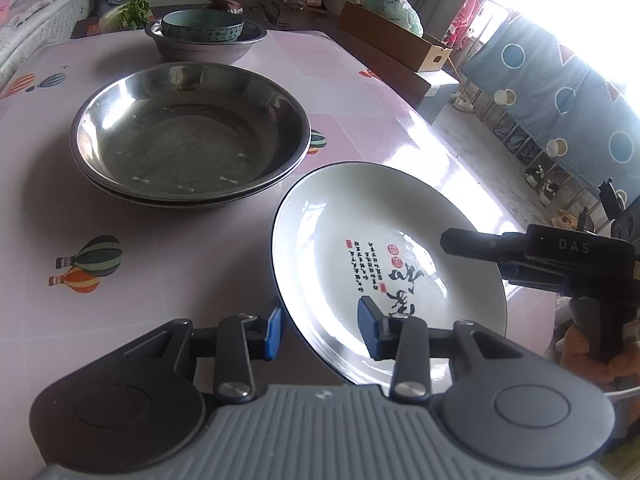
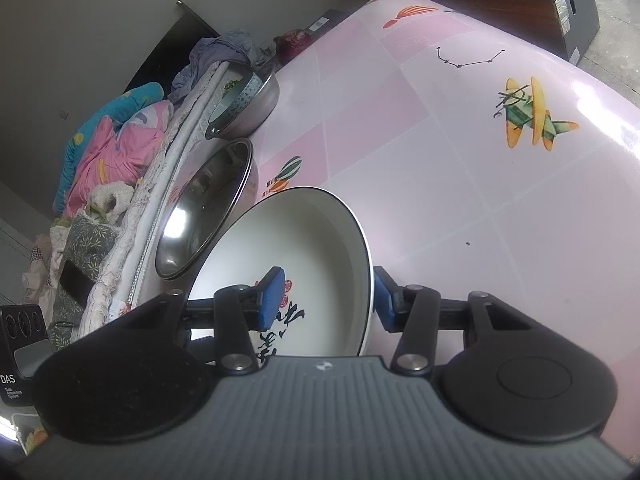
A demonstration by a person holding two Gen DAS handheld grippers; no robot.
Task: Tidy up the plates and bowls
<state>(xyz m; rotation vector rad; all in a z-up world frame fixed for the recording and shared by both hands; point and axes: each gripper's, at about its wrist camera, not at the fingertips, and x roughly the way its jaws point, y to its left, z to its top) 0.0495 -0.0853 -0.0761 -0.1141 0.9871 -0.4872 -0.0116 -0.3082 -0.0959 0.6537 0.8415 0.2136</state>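
A white plate (image 1: 384,248) with a dark rim and black calligraphy is tilted above the pink table. My left gripper (image 1: 322,330) straddles its near rim, with visible gaps between pads and rim. My right gripper (image 2: 330,298) straddles its opposite rim, also open; it shows in the left wrist view (image 1: 472,246) at the plate's right edge. The plate also shows in the right wrist view (image 2: 304,248). Two stacked steel plates (image 1: 188,132) lie left of it, also visible in the right wrist view (image 2: 204,208). A teal bowl (image 1: 202,26) sits in a steel basin (image 1: 204,46) farther back.
The pink table (image 1: 120,300) has balloon and plane prints. A bed with quilts (image 2: 116,148) runs along its left side. Cardboard boxes (image 1: 396,36) stand behind the table, and a curtained shelf (image 1: 560,112) is on the right.
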